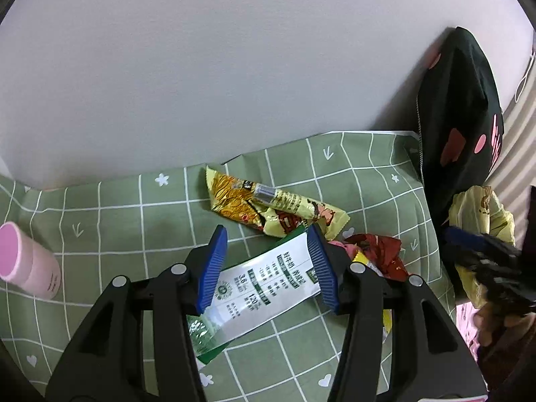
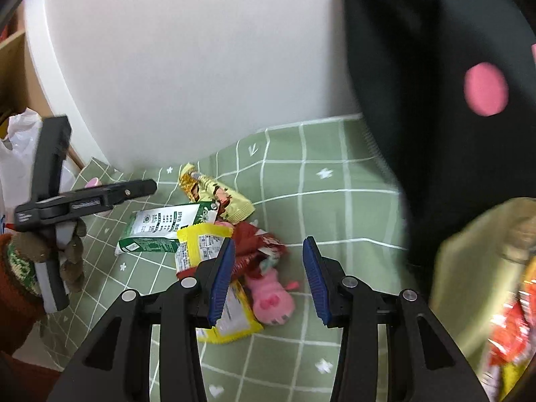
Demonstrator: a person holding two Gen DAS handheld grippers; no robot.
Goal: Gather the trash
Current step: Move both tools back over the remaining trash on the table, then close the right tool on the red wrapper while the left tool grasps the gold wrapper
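A flattened white and green milk carton (image 1: 264, 284) lies on the green checked cloth (image 1: 134, 217). My left gripper (image 1: 268, 263) hovers over it, open, one blue pad on each side; from the right wrist view it (image 2: 147, 189) hangs above the carton (image 2: 160, 224) without touching. Beyond it lies a yellow snack wrapper (image 1: 268, 207), with a crumpled red wrapper (image 1: 378, 251) to the right. My right gripper (image 2: 269, 268) is open above the red wrapper (image 2: 258, 251) and a pink plush toy (image 2: 271, 298). A yellow-edged packet (image 2: 234, 321) lies under its left finger.
A pale yellow bag (image 2: 469, 268) holding wrappers hangs blurred at the right. A black cloth with pink dots (image 1: 459, 117) leans on the white wall. A pink cup (image 1: 26, 264) stands at the left. A white plastic bag (image 2: 16, 154) sits beyond the cloth's edge.
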